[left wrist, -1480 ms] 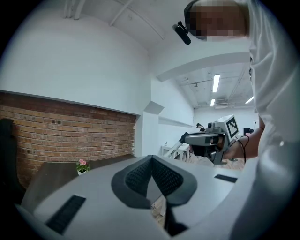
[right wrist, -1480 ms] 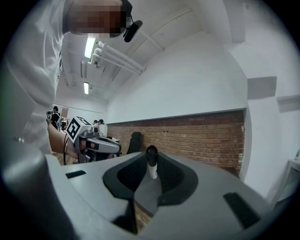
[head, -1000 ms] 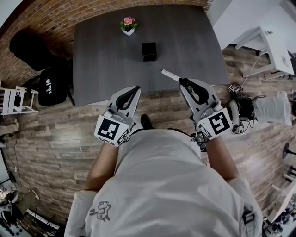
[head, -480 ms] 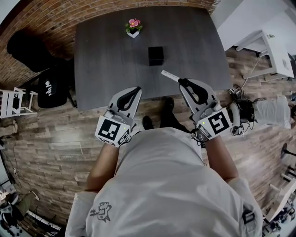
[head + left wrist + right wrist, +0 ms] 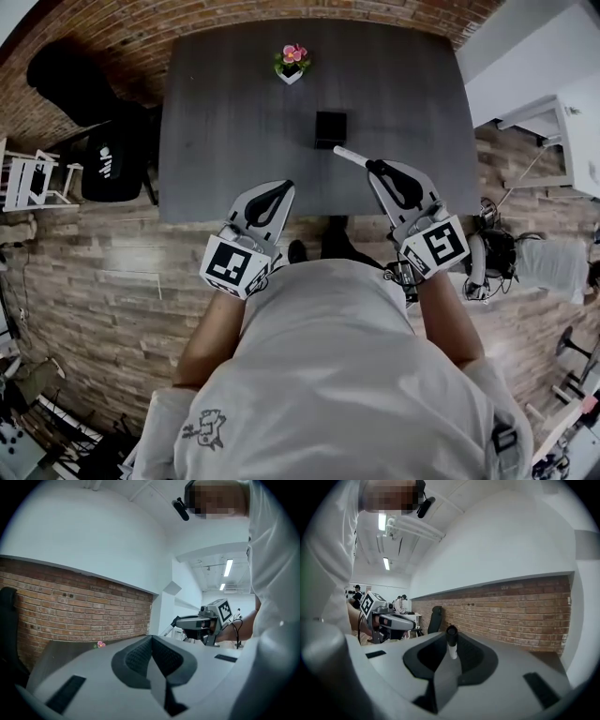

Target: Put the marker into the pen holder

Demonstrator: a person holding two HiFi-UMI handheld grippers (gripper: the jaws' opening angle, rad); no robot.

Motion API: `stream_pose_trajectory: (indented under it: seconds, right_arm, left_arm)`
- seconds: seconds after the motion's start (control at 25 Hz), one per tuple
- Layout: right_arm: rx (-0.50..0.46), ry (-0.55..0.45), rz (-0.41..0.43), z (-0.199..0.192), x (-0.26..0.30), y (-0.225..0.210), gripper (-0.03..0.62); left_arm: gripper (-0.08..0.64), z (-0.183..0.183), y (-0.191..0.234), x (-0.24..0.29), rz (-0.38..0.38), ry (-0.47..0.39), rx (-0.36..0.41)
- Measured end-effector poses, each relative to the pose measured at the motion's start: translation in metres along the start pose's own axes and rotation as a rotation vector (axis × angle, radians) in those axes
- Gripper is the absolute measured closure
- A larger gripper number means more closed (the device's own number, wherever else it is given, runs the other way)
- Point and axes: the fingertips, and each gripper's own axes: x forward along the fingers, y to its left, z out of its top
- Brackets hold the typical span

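A black square pen holder [image 5: 330, 128] stands near the middle of the dark grey table [image 5: 225, 141]. My right gripper [image 5: 373, 166] is shut on a white marker [image 5: 351, 156], which sticks out up and left from the jaws, its end just below and right of the holder. In the right gripper view the marker [image 5: 451, 642] stands upright between the jaws, black cap on top. My left gripper [image 5: 284, 186] hovers over the table's front edge, jaws shut on nothing. In the left gripper view its pads [image 5: 151, 639] meet and the right gripper [image 5: 199, 622] shows beyond.
A small white pot with pink flowers [image 5: 292, 62] sits at the table's far side. A black chair [image 5: 105, 159] and a white rack [image 5: 28, 186] stand left of the table. A white desk [image 5: 572, 131] and cabled gear [image 5: 497, 248] are at the right. A brick wall [image 5: 141, 28] lies behind.
The person has stepped toward the table. Both grippers now reach over its front edge, and the marker's end is much closer to the pen holder. Both grips look unchanged.
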Motion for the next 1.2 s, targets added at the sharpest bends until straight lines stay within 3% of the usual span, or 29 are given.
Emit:
stream_pose_trajectory:
  seconds: [0.48,1.2]
  right_arm:
    - [0.000,0.106,0.104,-0.046,0.047,-0.051,0.520]
    - [0.052,0.258,0.207,-0.134,0.092,-0.089,0.518]
  left_arm:
    - [0.549,-0.018,0.026,0.059,0.060,0.049,-0.055]
    - [0.549,-0.063,0.055,0.110,0.115,0.144,-0.144]
